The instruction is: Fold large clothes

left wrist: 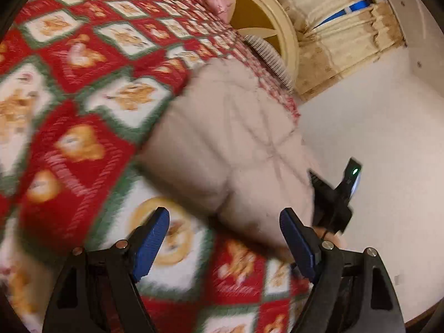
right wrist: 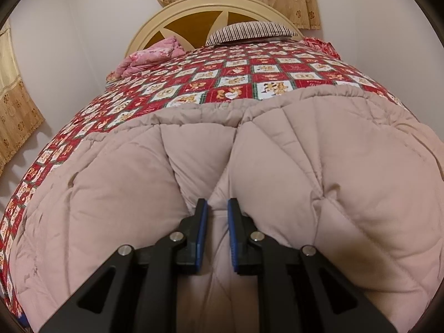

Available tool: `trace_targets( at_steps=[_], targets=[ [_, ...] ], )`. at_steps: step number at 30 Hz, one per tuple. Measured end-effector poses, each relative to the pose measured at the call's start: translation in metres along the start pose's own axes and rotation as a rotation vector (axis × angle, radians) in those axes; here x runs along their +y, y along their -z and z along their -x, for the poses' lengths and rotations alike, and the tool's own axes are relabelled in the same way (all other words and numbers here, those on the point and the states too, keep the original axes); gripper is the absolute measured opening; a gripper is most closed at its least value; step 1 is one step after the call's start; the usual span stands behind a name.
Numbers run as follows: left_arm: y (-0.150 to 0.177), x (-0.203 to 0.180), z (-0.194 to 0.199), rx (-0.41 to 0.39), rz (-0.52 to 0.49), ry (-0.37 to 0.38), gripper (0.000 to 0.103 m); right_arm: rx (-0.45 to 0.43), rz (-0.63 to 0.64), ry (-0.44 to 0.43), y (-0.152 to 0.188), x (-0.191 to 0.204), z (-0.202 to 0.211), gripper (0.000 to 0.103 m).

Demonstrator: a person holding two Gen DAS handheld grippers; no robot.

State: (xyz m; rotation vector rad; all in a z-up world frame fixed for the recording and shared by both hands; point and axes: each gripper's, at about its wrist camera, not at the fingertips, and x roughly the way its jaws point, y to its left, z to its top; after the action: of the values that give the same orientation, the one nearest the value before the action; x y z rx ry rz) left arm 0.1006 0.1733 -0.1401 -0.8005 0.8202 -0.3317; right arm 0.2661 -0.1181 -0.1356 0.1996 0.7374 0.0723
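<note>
Beige quilted coat [right wrist: 222,166] lying crosswise on bed, right tongs [right wrist: 217,208] pinching it, left tongs [left wrist: 224,238] spread empty

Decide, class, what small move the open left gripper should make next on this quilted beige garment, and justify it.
Probably bring the left gripper onto the near edge of the quilted beige garment and close. Its jaws stand wide and empty over the red patterned bedspread, while the right gripper already pinches a fold; folding needs both.

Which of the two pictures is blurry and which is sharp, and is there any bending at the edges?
Left wrist view: smeared with motion blur, bedspread and quilt streaky. Right wrist view: sharp, quilt stitching crisp, soft shadows on the wall. Both: fisheye bulge, dark rounded corners.
</note>
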Motion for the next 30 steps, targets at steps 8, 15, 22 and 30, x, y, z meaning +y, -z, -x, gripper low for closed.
trace_targets(
  at_steps=[8, 15, 22, 30],
  targets=[
    [-0.037, -0.014, -0.043, -0.111, 0.13, 0.072, 0.086, 0.003, -0.007, -0.008, 0.0, 0.0, 0.0, 0.015],
    [-0.032, -0.022, -0.046, -0.184, 0.034, 0.093, 0.086, 0.012, -0.021, -0.022, -0.001, -0.002, -0.001, 0.015],
    [-0.048, -0.028, -0.046, -0.171, -0.054, 0.075, 0.075, -0.03, -0.017, -0.019, -0.008, 0.014, 0.048, 0.02],
    [-0.055, -0.027, -0.062, -0.162, -0.034, 0.056, 0.075, 0.017, -0.025, -0.006, 0.033, 0.018, 0.024, 0.017]
  ],
)
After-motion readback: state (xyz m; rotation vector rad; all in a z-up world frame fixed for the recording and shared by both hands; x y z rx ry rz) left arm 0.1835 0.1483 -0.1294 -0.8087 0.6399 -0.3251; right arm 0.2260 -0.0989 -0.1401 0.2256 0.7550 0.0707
